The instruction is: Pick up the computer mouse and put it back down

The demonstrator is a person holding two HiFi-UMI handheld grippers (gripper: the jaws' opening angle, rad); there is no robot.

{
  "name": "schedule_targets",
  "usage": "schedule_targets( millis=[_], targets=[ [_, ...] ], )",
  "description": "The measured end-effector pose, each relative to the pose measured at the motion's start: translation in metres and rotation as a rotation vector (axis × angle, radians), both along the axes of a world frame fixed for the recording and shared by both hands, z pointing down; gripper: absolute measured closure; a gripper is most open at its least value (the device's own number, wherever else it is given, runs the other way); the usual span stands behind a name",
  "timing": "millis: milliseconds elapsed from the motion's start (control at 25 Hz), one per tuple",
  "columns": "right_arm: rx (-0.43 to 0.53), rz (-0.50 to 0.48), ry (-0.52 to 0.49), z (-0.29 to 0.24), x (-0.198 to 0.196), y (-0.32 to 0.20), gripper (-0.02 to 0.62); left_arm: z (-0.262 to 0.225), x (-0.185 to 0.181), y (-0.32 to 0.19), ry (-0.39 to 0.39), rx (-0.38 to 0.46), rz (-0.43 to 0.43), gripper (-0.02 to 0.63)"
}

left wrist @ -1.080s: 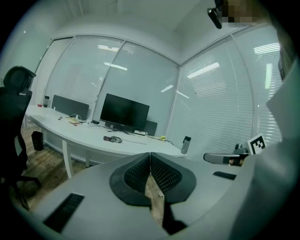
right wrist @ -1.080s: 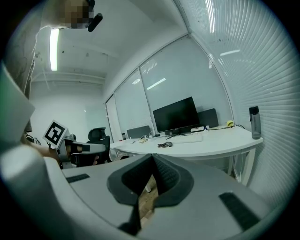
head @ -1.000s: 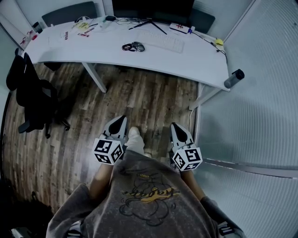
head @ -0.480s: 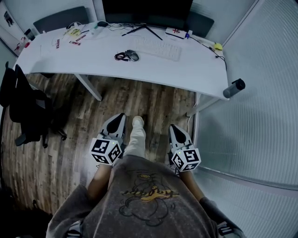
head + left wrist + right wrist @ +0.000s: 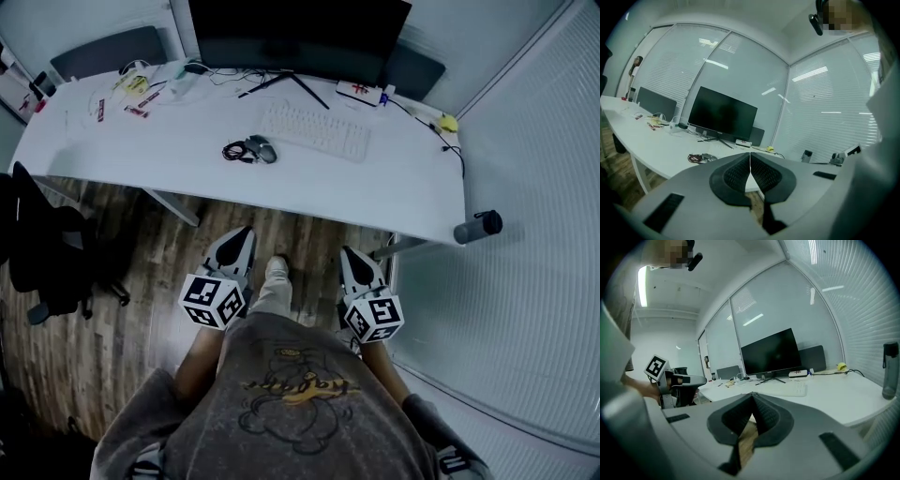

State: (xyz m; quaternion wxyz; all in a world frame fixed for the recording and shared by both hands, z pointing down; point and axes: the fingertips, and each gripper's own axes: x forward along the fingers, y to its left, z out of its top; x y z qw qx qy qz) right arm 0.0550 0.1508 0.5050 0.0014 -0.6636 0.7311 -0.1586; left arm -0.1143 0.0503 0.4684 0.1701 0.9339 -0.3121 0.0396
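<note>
A grey computer mouse (image 5: pixel 262 150) lies on the white desk (image 5: pixel 394 192), with a coiled dark cable (image 5: pixel 234 151) at its left. The left gripper view shows the mouse (image 5: pixel 707 157) small and far ahead. Both grippers are held low in front of the person, over the wooden floor and short of the desk's near edge. My left gripper (image 5: pixel 245 236) is shut with nothing in it; its pads meet at the tips (image 5: pixel 750 155). My right gripper (image 5: pixel 350 254) is shut and empty too (image 5: pixel 752 395). I cannot find the mouse in the right gripper view.
A white keyboard (image 5: pixel 315 130) lies right of the mouse, before a dark monitor (image 5: pixel 298 37). A dark bottle (image 5: pixel 478 227) stands at the desk's right corner. A black office chair (image 5: pixel 52 253) stands at the left. A blinds-covered glass wall (image 5: pixel 534 187) runs along the right.
The person has walked toward the desk, so the desk and mouse sit nearer in the head view. Both grippers came along with the person, side by side, and stayed shut.
</note>
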Motion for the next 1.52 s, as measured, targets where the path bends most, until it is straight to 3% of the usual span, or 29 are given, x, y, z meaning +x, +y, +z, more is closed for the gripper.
schedule_targets(
  millis=[320, 600, 800, 1080, 1520],
  targets=[
    [-0.014, -0.043, 0.002, -0.008, 0.029, -0.117, 0.592, -0.005, 0.039, -0.11, -0.042, 0.002, 0.007, 0.586],
    [-0.003, -0.057, 0.012, -0.012, 0.047, -0.183, 0.592, -0.005, 0.065, -0.161, -0.046, -0.025, 0.075, 0.588],
    [-0.002, -0.052, 0.007, -0.015, 0.062, -0.206, 0.592, -0.004, 0.079, -0.182, -0.05, -0.053, 0.069, 0.588],
    [-0.003, -0.098, -0.006, -0.017, 0.078, -0.234, 0.592, -0.004, 0.09, -0.21, -0.068, -0.067, 0.002, 0.588],
    [0.01, -0.273, -0.01, -0.024, 0.083, -0.28, 0.592, -0.017, 0.09, -0.236, -0.045, -0.033, -0.204, 0.586]
  ],
)
